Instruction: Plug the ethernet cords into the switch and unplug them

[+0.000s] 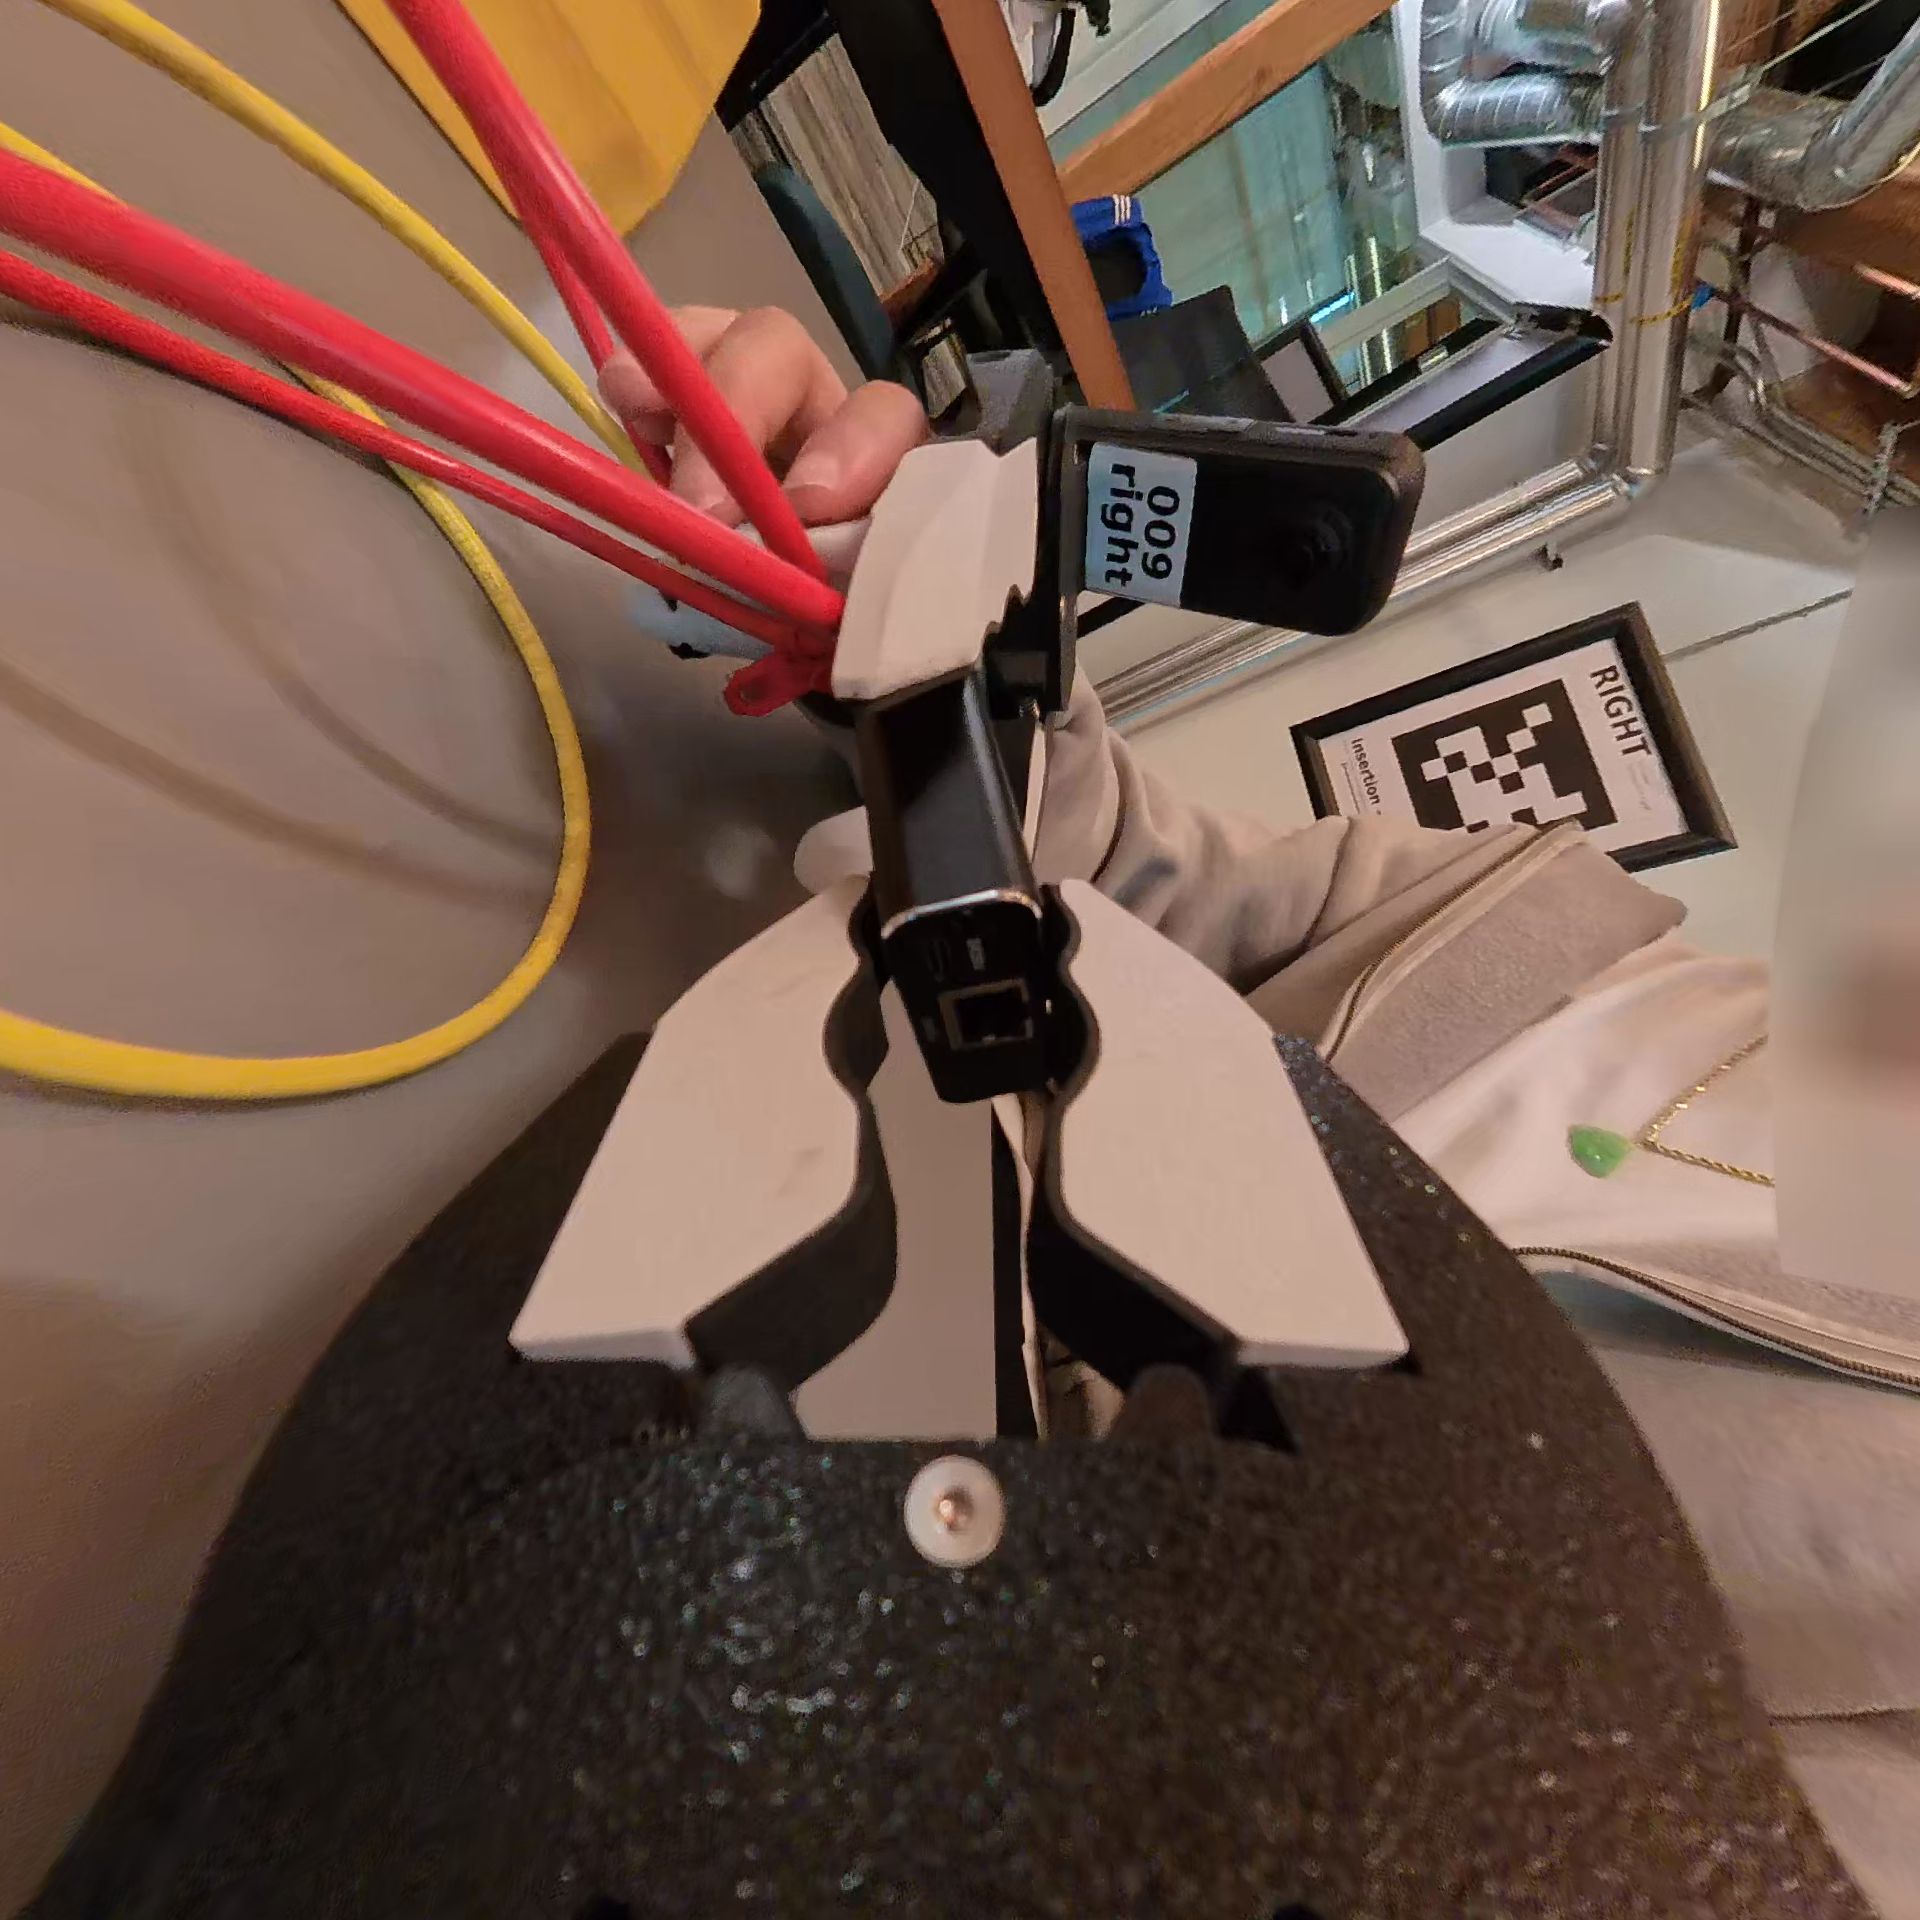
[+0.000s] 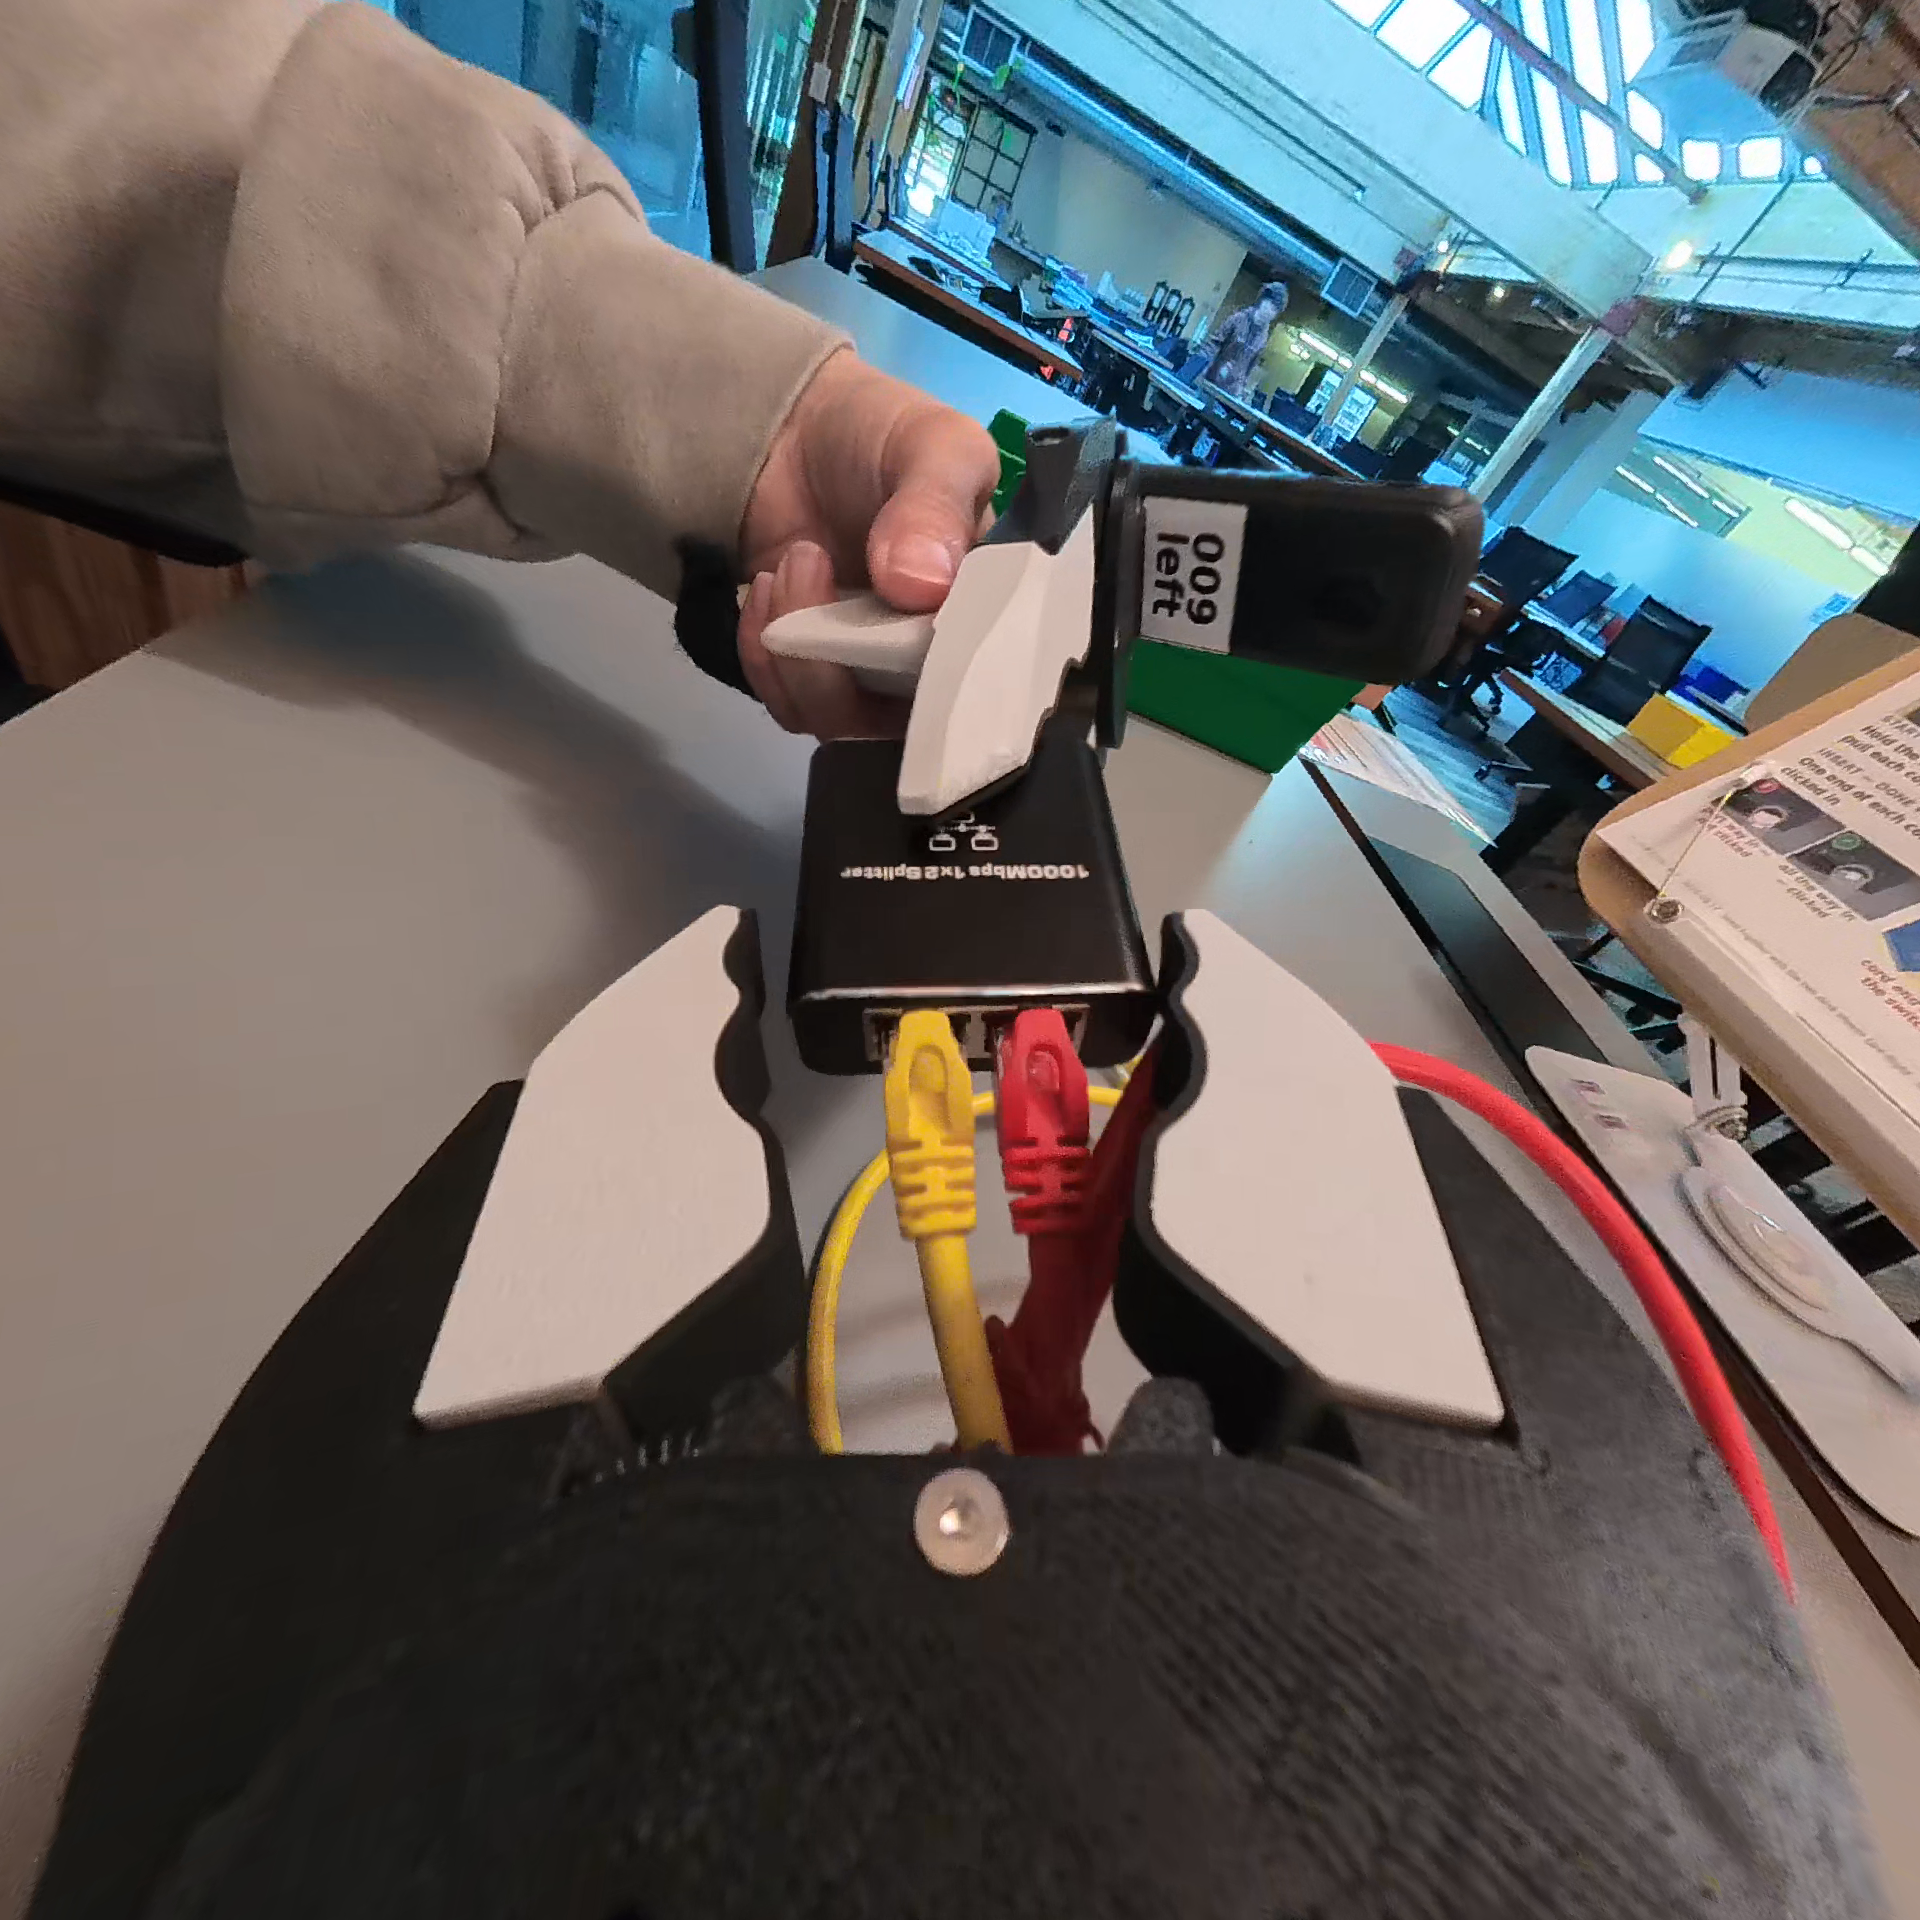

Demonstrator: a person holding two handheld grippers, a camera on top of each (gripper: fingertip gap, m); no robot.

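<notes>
Switch (image 2: 971, 914): small black box, lifted off the pale grey table (image 2: 312, 883), held at its far end by the left tool (image 1: 971, 997), whose two white fingers (image 1: 727, 1122) press against its sides in the left wrist view; a single empty port faces that camera. Yellow cord (image 2: 930, 1132): plug seated in the left port of the switch's near face, its slack looping below on the table. Red cord (image 2: 1044, 1127): plug seated in the right port beside the yellow one, its length running off to the right over the table. Right tool (image 2: 961, 1049): jaws spread wide on either side of the two plugs, touching neither; its white fingers (image 2: 623, 1174) reach level with the switch's near face. Hand (image 2: 862, 540): in a beige sleeve, gripping the left tool's handle. Clipboard (image 2: 1766, 883): with an instruction sheet, at the right edge of the table.
</notes>
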